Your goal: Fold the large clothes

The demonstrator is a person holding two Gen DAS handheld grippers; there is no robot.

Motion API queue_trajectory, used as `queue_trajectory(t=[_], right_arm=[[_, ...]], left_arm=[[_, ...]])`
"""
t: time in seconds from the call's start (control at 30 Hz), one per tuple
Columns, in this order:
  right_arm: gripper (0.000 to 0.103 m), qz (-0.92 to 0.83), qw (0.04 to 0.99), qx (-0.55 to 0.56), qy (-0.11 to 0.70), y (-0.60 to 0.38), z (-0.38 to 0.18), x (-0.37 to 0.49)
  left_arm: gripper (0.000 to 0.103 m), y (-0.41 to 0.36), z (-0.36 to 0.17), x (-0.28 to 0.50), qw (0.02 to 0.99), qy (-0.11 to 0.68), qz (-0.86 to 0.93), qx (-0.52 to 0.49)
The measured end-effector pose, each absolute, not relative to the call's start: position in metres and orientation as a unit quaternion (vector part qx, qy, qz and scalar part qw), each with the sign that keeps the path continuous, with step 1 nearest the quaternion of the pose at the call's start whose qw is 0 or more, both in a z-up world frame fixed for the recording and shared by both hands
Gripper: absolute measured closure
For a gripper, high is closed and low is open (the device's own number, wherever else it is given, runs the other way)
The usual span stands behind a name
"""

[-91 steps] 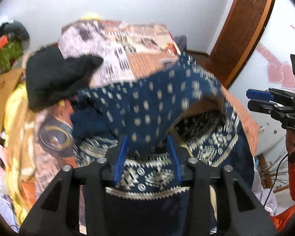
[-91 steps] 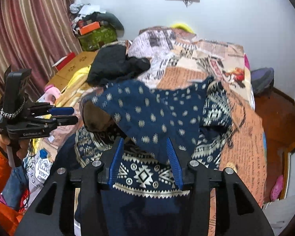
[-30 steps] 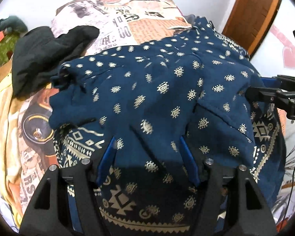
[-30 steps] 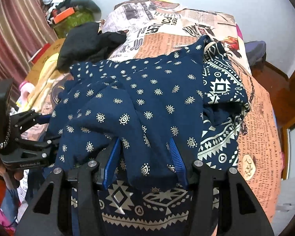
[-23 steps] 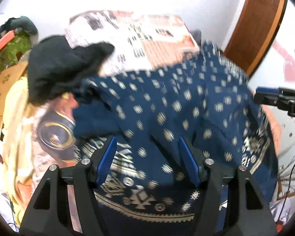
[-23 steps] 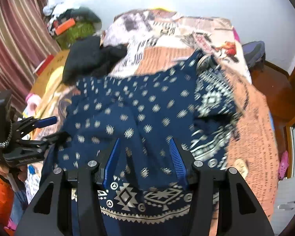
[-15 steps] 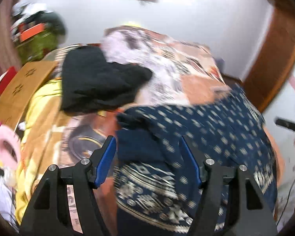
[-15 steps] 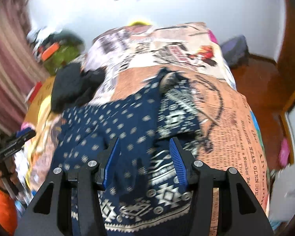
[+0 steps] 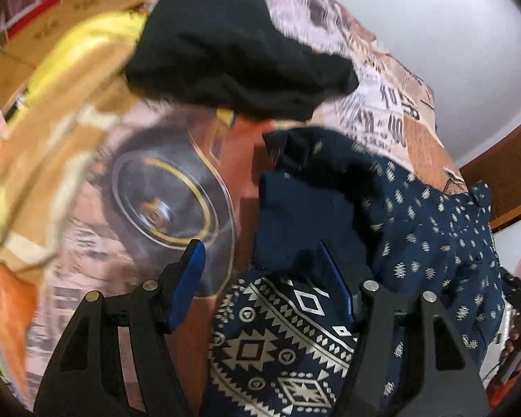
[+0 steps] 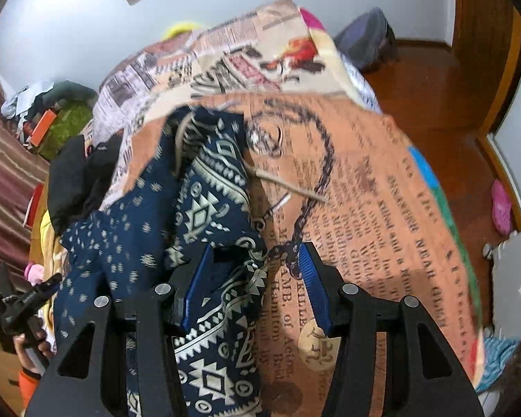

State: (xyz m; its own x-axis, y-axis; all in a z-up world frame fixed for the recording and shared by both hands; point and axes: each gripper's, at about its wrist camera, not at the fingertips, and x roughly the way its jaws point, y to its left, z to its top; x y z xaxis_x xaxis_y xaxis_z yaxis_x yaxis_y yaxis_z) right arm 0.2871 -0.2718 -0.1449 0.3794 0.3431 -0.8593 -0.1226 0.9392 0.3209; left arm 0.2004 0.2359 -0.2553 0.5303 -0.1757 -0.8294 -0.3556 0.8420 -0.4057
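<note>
Now both the left gripper [image 9: 265,281] and the right gripper [image 10: 251,286] hover with jaws parted and grasping nothing over the navy patterned garment [image 10: 205,215], which lies rumpled on the printed bedspread [image 10: 382,191] near a black garment [image 9: 232,45].

Navy garment [image 9: 434,229] with pale dots and a white geometric border. Black clothing [image 9: 225,52] on orange newspaper-print bedspread [image 10: 382,208]. Blue-padded black tongs [image 10: 253,278].

You've got one navy patterned garment [image 9: 416,229], one black garment [image 9: 232,45], one printed bedspread [image 10: 382,180], and two grippers: left gripper [image 9: 264,278], right gripper [image 10: 257,285].
</note>
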Motion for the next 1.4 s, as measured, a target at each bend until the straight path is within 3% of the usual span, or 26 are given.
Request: queue_trajectory(t=[0.47,0.93,0.97,1.0,1.13,1.23,1.4], right_arm=[[0.052,0.213,0.782,0.139,0.569,-0.252,-0.168,0.314],[0.052,0.237,0.751,0.225,0.574,-0.251,-0.166,0.319],[0.052,0.240,0.745,0.235,0.575,-0.252,-0.169,0.321],[0.051,0.241,0.736,0.254,0.579,-0.252,-0.175,0.323],[0.051,0.257,0.733,0.262,0.573,-0.252,-0.171,0.317],[0.051,0.261,0.736,0.258,0.569,-0.256,-0.163,0.305],[0.050,0.265,0.754,0.240,0.551,-0.264,-0.142,0.295]], left_arm=[[0.037,0.251,-0.304,0.237,0.772,0.465,-0.033,-0.433],[0.036,0.226,-0.291,0.254,0.784,0.465,-0.055,-0.408],[0.039,0.226,-0.292,0.254,0.785,0.464,-0.052,-0.406],[0.053,0.224,-0.289,0.252,0.792,0.468,-0.033,-0.390],[0.078,0.213,-0.275,0.244,0.806,0.470,-0.021,-0.359],[0.084,0.196,-0.255,0.244,0.827,0.474,-0.010,-0.301],[0.086,0.178,-0.217,0.237,0.854,0.451,-0.026,-0.259]])
